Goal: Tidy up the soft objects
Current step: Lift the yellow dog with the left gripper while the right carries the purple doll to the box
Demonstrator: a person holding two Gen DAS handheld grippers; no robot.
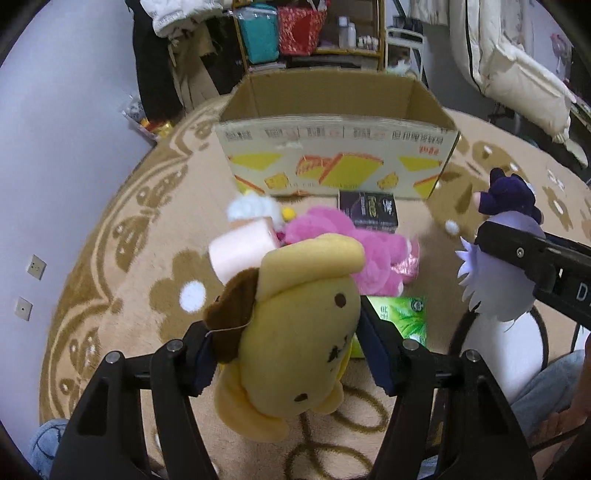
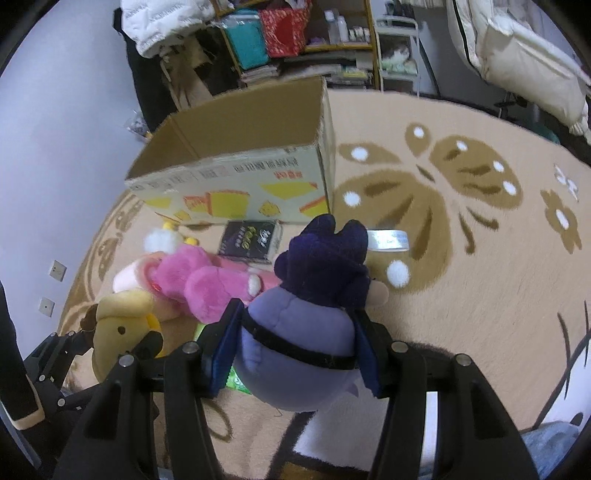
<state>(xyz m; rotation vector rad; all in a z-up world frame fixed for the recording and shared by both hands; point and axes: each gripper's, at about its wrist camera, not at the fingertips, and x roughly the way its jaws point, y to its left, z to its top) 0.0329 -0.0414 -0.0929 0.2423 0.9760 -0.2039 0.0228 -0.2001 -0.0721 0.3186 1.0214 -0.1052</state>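
My left gripper point(image 1: 286, 354) is shut on a yellow dog plush point(image 1: 295, 332) with brown ears and holds it above the rug; the plush also shows in the right wrist view point(image 2: 118, 325). My right gripper point(image 2: 291, 360) is shut on a purple plush point(image 2: 306, 332) with a dark purple hat; it also shows in the left wrist view point(image 1: 509, 221). An open cardboard box point(image 1: 332, 162) stands upright on the rug ahead, and it also shows in the right wrist view point(image 2: 236, 184). A pink plush point(image 1: 351, 251) lies in front of the box.
A black box point(image 1: 369, 212), a green packet point(image 1: 402, 321), a pale pink roll point(image 1: 240, 251) and a small white-and-yellow toy point(image 1: 251, 208) lie on the beige patterned rug point(image 2: 480, 277). A tape roll point(image 2: 388, 240) lies to the right. Shelves point(image 1: 314, 33) and bedding point(image 1: 517, 66) stand behind.
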